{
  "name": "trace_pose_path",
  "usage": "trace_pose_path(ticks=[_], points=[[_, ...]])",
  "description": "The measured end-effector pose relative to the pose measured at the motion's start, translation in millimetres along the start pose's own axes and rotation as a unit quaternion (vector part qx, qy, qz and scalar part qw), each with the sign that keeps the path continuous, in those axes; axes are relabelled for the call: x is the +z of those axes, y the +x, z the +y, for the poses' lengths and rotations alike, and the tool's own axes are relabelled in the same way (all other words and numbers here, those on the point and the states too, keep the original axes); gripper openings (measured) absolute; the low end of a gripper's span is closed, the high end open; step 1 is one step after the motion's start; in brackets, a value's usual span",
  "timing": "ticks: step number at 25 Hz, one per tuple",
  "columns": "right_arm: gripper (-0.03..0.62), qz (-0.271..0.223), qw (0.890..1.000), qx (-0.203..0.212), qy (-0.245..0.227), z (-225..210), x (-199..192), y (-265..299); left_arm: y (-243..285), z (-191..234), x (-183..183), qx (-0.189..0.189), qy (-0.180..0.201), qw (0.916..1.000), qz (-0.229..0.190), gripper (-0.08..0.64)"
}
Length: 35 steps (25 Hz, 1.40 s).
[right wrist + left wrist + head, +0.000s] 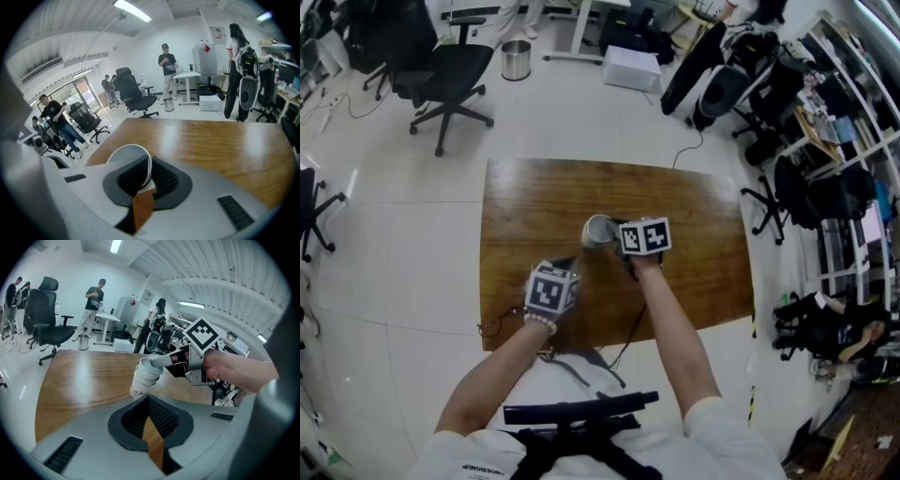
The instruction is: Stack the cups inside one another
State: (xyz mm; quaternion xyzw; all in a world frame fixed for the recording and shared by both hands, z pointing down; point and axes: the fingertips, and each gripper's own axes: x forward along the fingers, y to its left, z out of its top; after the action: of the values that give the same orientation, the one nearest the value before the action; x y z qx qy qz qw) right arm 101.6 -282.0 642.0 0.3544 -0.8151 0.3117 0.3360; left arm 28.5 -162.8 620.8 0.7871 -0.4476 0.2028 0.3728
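A stack of three nested white paper cups (pixel 596 229) (pixel 144 377) hangs tilted over the wooden table (pixel 675 197), its base close to the tabletop. My right gripper (pixel 613 234) (pixel 158 363) is shut on the rim of the top cup, one jaw inside and one outside. In the right gripper view the cup's open mouth (pixel 125 158) fills the left of the jaws (pixel 145 185). My left gripper (pixel 562 269) (pixel 152 437) stays nearer the table's front edge, pointing at the stack from a short distance. Its jaws stand slightly apart with only bare wood showing between them.
A black office chair (pixel 450 70), a metal bin (pixel 516 59) and a white box (pixel 631 67) stand on the floor beyond the table. Cables (pixel 502 323) lie at the table's front left corner. People (pixel 95 303) stand by desks in the background.
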Motion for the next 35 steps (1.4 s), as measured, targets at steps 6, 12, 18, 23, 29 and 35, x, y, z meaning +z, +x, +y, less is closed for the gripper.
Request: trace_pose_path(ticks=[6, 12, 18, 23, 29, 35], points=[[0.046, 0.0, 1.0, -0.002, 0.001, -2.0, -3.4, 2.7, 1.8, 2.7, -4.1, 0.002, -0.002, 1.0, 0.003, -0.003], [0.062, -0.008, 1.0, -0.012, -0.007, -3.7, -0.2, 1.6, 4.6, 3.4, -6.5, 0.0, -0.002, 1.0, 0.005, -0.003], [0.097, -0.031, 0.999, -0.033, -0.004, -6.2, 5.1, -9.0, 3.5, 5.4, -7.8, -0.005, -0.001, 1.0, -0.001, -0.003], [0.097, -0.082, 0.995, -0.043, 0.028, -3.1, 13.2, -40.0, -3.0, 10.8, -6.5, -0.007, -0.003, 1.0, -0.005, -0.003], [0.003, -0.162, 0.981, -0.057, 0.095, 8.0, 0.9, -84.7, -21.4, 25.0, 5.2, -0.009, 0.01, 0.9995, -0.029, -0.003], [0.0, -0.215, 0.961, -0.099, 0.146, 33.7, -29.7, -114.1, -40.3, 39.3, 8.4, -0.025, 0.034, 0.9985, -0.034, -0.003]])
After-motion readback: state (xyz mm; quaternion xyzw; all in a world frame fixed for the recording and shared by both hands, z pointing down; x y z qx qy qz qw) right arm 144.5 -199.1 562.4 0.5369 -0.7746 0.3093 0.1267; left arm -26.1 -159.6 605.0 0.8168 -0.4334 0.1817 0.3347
